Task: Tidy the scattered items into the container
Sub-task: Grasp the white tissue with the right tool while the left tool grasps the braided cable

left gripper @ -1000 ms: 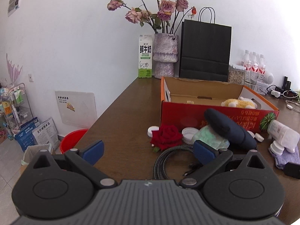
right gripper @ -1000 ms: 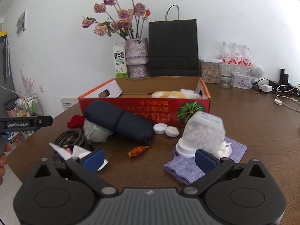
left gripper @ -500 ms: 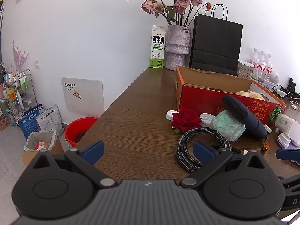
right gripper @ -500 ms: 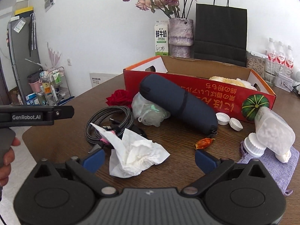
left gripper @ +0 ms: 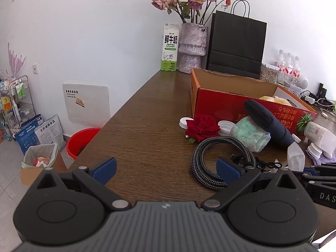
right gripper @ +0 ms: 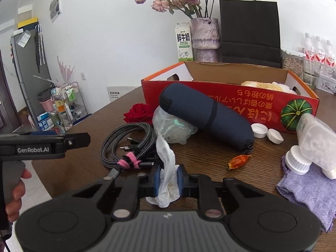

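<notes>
Half a second ago the right gripper [right gripper: 167, 178] stood wide open over the crumpled white tissue [right gripper: 167, 169]; now its jaws are closing and the blue pads pinch the tissue between them, so the loose heap has become a narrow strip squeezed upward, its free tip rising toward the coiled braided cable [right gripper: 128, 141] and its lower folds bunched under the fingers. The long axis of the tissue runs away from the camera along the line of the fingers, nearly upright in the right wrist view. It sits on the brown table [left gripper: 151, 130], near the front edge, well short of the red cardboard box [right gripper: 231, 105], which lies open with a yellow plush item inside. Against the box front leans the dark blue pouch [right gripper: 205, 115], its length slanting from upper left to lower right, with a plastic bag [right gripper: 174, 126] and a red rose [right gripper: 138, 113] to its left. The left gripper [left gripper: 166, 169] has shifted little; its jaws are spread wide with nothing between them, above bare table beside the cable.
</notes>
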